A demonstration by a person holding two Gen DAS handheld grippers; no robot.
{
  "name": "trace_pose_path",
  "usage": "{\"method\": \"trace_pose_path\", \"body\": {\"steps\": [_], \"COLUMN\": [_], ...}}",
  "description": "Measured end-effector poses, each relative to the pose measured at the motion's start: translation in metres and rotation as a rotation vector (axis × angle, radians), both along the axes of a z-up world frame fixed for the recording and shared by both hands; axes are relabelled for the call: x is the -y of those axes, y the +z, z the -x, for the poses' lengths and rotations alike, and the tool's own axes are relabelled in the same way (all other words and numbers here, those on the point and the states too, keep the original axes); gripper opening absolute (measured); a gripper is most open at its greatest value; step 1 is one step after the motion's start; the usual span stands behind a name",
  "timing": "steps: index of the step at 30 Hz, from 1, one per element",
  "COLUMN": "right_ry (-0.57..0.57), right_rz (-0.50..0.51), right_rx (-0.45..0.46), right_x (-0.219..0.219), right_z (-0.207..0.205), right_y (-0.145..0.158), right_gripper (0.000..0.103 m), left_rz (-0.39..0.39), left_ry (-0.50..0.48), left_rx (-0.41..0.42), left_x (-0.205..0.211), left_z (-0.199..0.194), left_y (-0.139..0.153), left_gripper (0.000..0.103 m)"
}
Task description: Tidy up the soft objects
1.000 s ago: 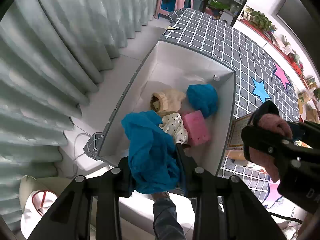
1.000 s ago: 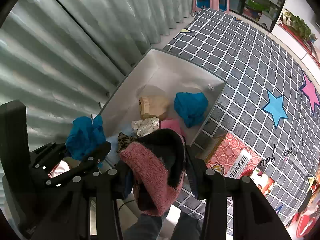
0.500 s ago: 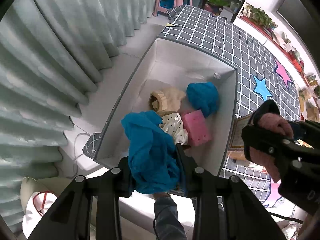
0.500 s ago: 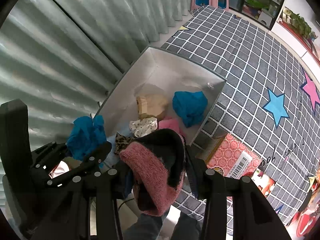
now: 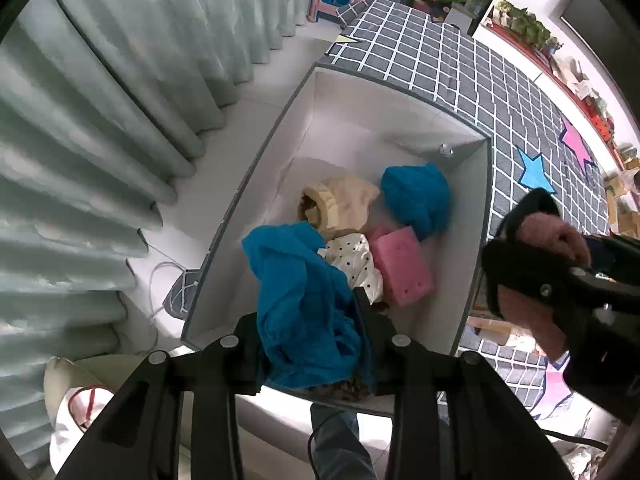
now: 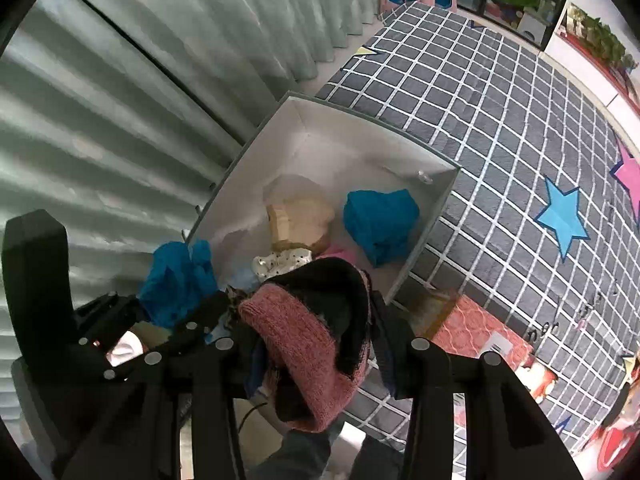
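Over the white open-topped fabric bin (image 5: pixel 280 168) on your grey grid-patterned star rug (image 6: pixel 500 92) beside pale pleated curtains (image 5: pixel 100 100), your left gripper (image 5: pixel 310 320), jaws just loosening, seemingly still pinches a crumpled blue cloth (image 5: pixel 304 304), while your right gripper (image 6: pixel 316 320) clamps a pink-and-black knitted hat (image 6: pixel 316 344).

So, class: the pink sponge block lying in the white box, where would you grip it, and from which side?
Grip the pink sponge block across its two long flat sides, coming straight down from above. Its broad face lies upward, tilted, and the box walls block any sideways approach. The spotted cloth crowds one side.
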State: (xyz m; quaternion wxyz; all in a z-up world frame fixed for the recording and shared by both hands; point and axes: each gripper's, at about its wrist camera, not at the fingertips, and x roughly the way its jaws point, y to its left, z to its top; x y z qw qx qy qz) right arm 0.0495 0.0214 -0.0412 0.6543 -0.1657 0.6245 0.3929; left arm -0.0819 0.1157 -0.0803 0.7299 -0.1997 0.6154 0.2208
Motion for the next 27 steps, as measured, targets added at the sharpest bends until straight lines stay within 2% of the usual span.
{"method": "trace_pose_path", "body": {"steps": [1, 2, 3, 4, 6, 8, 13, 16, 18, 27], "right_ry": [0.008, 0.013, 0.02, 0.023, 0.027, 0.023, 0.01, 0.018, 0.022, 0.049], "right_rz": [-0.009, -0.015, -0.023, -0.028, -0.038, -0.034, -0.016, -0.005, 0.002, 0.005], "right_rx": [-0.012, -0.016, -0.012, -0.003, 0.025, 0.043, 0.061, 0.087, 0.095, 0.12], "right_x": [-0.002, -0.003, -0.004, -0.004, -0.004, -0.002, 0.004, 0.006, 0.005, 0.002], "right_z": [-0.001, -0.002, -0.003, -0.003, -0.003, -0.005, -0.007, -0.004, -0.004, 0.005], "right_y": [-0.001, -0.001, 0.0, 0.001, 0.006, 0.008, 0.01, 0.013, 0.015, 0.022], "right_gripper": [0.047, 0.057, 0.08, 0.093, 0.093, 0.093, 0.093, 0.093, 0.103, 0.103], "left_rz": [0.001, 0.0, -0.004, -0.016, -0.039, -0.042, -0.12, -0.171, -0.156, -0.145], "left_ry": [0.001, 0.002, 0.005, 0.01, 0.005, -0.002, 0.0, 0.004, -0.007, 0.004], "left_rx": [0.004, 0.012, 0.017, 0.024, 0.027, 0.012, 0.066, 0.004, -0.007, 0.011], "left_x": [0.0, -0.001, -0.001, -0.002, -0.002, -0.003, 0.001, 0.003, 0.004, 0.01], "left_z": [0.0, -0.001, -0.001, -0.001, -0.001, -0.003, 0.0, -0.004, -0.004, 0.003], "left_y": [0.001, 0.002, 0.003, 0.005, 0.008, 0.009, 0.025, 0.026, 0.024, 0.032], "left_gripper": [0.055, 0.068, 0.075, 0.083, 0.084, 0.091, 0.092, 0.092, 0.092, 0.093]}}
